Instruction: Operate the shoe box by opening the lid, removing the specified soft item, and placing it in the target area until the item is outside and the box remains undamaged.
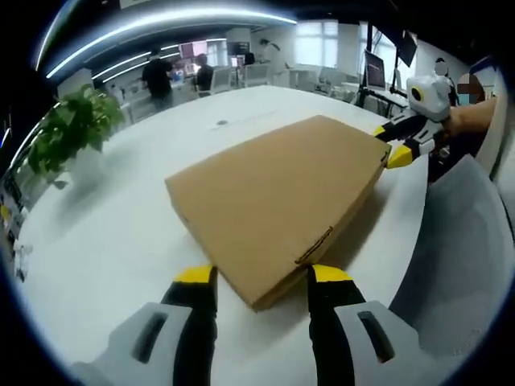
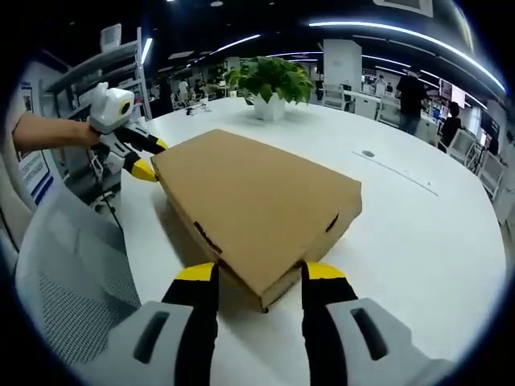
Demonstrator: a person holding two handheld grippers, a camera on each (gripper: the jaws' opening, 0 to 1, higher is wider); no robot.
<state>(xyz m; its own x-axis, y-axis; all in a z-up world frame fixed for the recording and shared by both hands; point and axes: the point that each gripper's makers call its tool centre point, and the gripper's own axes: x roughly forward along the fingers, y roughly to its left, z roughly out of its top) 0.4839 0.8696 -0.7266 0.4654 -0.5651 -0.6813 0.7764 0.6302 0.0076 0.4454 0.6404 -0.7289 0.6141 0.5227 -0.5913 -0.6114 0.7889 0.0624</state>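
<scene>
A closed brown cardboard shoe box [image 1: 282, 185] lies flat on the white table [image 1: 105, 233], lid down and tabs tucked in. My left gripper [image 1: 264, 277] is open, its yellow-tipped jaws standing either side of the box's near corner. At the opposite corner, my right gripper [image 1: 392, 145] is held by a hand, and its tips straddle that corner. In the right gripper view the same box [image 2: 257, 193] runs away from my open right gripper [image 2: 260, 273], which brackets its near corner. The left gripper [image 2: 141, 157] sits at the far left corner. The soft item is hidden inside.
A potted green plant [image 1: 72, 129] [image 2: 269, 80] stands on the table beyond the box. A grey mesh chair [image 1: 467, 241] [image 2: 64, 265] is pulled up at the table's edge beside the box. A round cable port [image 2: 368, 153] is set in the tabletop. People stand in the office behind.
</scene>
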